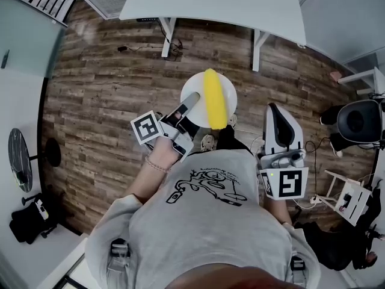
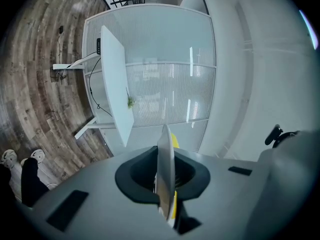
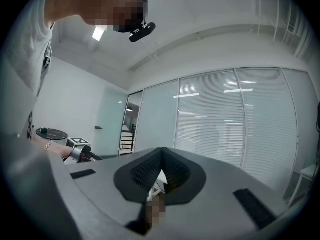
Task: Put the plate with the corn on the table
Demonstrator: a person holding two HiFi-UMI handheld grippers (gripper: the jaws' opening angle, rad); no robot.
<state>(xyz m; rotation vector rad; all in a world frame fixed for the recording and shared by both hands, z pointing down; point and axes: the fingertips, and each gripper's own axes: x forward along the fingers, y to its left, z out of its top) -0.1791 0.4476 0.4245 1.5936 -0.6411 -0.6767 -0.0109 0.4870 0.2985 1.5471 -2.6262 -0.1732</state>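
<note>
Plate (image 1: 229,89) with corn (image 1: 215,98) lying on it sits centre frame over wood floor (image 1: 108,83), below the white table (image 1: 210,5) at top edge. Left gripper (image 1: 191,99) fingers clamped on plate's lower-left rim. Right gripper (image 1: 275,109), lower right, fingers closed together, nothing between.

The plate (image 1: 227,89) sits with its near rim between the jaws of the left gripper (image 1: 191,99) and reaches out ahead of them. The corn (image 1: 214,98) lies on the plate, just beyond the jaw tips. The table (image 1: 210,5) stands well ahead of them. The right gripper (image 1: 275,110) is well apart to their right.
</note>
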